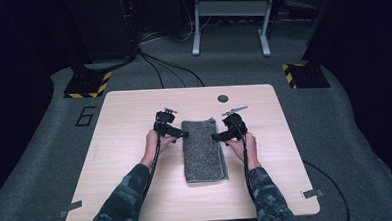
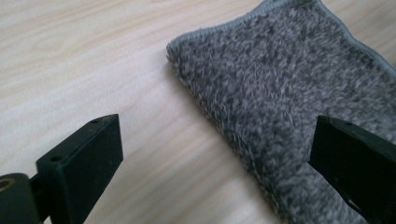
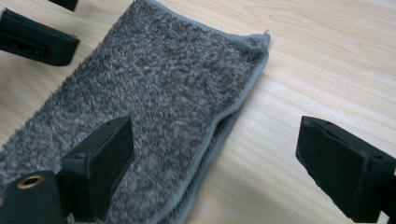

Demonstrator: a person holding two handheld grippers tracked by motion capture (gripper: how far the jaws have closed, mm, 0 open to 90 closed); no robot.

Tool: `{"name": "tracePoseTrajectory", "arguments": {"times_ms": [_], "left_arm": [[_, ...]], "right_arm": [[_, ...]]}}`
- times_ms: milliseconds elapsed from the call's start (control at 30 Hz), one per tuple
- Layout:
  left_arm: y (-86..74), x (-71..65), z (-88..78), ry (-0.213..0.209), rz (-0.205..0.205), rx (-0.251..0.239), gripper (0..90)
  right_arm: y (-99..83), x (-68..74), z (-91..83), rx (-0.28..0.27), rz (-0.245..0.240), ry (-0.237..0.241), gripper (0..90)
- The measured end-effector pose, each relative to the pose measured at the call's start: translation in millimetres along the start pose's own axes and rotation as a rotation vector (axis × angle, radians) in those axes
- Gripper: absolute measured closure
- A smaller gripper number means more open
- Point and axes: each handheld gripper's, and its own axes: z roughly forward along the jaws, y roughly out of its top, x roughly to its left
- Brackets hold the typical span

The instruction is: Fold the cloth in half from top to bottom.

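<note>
A folded grey towel [image 1: 203, 149] is lying near the middle of the pale wooden worktop [image 1: 132, 183], its long sides running away from the person and a stitched hem showing along its edges. In the high view the left gripper [image 1: 184, 134] is sitting just at the towel's left edge, near the far end, and the right gripper [image 1: 215, 137] is sitting just at the right edge opposite it — both pointing inward toward each other.

In the left gripper view the jaws are standing wide apart, one over bare wood and the other over the fuzzy grey pile, with the towel's folded edge and a far corner lying between them; nothing is being gripped. In the right gripper view the jaws are likewise standing wide — one over the towel, one over the wood — with the layered, hemmed edge running between them and the pads clear of the cloth.
</note>
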Motion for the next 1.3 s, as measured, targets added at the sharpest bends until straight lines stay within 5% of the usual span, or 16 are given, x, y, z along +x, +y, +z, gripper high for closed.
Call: {"name": "tracePoseTrajectory", "arguments": {"times_ms": [333,467,667,1000,1300], "left_arm": [[14.1,1.0,12.7,0.014,-0.023,-0.006,11.2],[16.8,3.0,18.7,0.028,-0.009,0.007,15.2],[17.8,7.2,23.0,0.027,-0.045,-0.015,26.6],[18.8,7.2,28.5,0.048,-0.015,-0.005,40.7],[19.4,3.8,29.8,0.060,0.028,-0.006,62.0]], "right_arm": [[23.1,-11.1,23.7,0.023,0.017,-0.014,18.9],[28.9,-17.0,33.3,0.040,0.037,-0.036,26.4],[32.8,-23.5,42.9,0.047,0.069,-0.054,36.5],[36.8,-23.8,59.0,0.050,0.086,-0.096,48.0],[35.0,-22.7,64.6,0.052,0.074,-0.118,63.1]]}}
